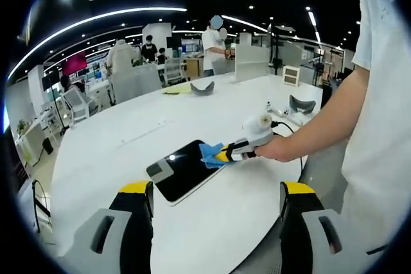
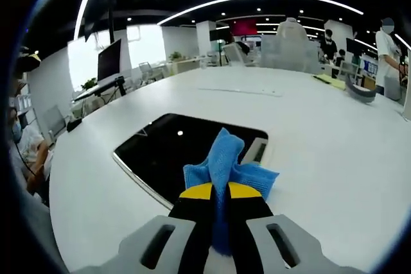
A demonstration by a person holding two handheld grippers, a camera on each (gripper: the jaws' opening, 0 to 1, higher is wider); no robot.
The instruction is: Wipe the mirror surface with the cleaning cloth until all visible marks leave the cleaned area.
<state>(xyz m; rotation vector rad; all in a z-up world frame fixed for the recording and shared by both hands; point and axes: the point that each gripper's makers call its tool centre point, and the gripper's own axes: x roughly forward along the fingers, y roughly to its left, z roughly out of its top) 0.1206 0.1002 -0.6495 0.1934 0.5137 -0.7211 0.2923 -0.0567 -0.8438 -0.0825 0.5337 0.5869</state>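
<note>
Blue cloth [image 2: 226, 166] pinched in the right gripper [image 2: 220, 198], resting on the mirror [image 2: 173, 149] at frame centre.

Dark and glossy, the mirror lies flat on the white table [image 2: 321, 126]; in the left gripper view it [image 1: 183, 170] sits just below centre with the cloth [image 1: 210, 154] on its right edge, held there by the right gripper [image 1: 226, 153] in a person's hand [image 1: 273, 148]. The left gripper [image 1: 215, 200] hangs at the bottom of its view, jaws spread wide with nothing between them. Grey trays [image 1: 202, 86] and people [image 1: 213, 46] stand in the upper background.

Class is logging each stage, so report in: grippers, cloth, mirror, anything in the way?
Left gripper open, off the table. Right gripper shut on blue cloth, at the mirror edge. Nothing blocking.
</note>
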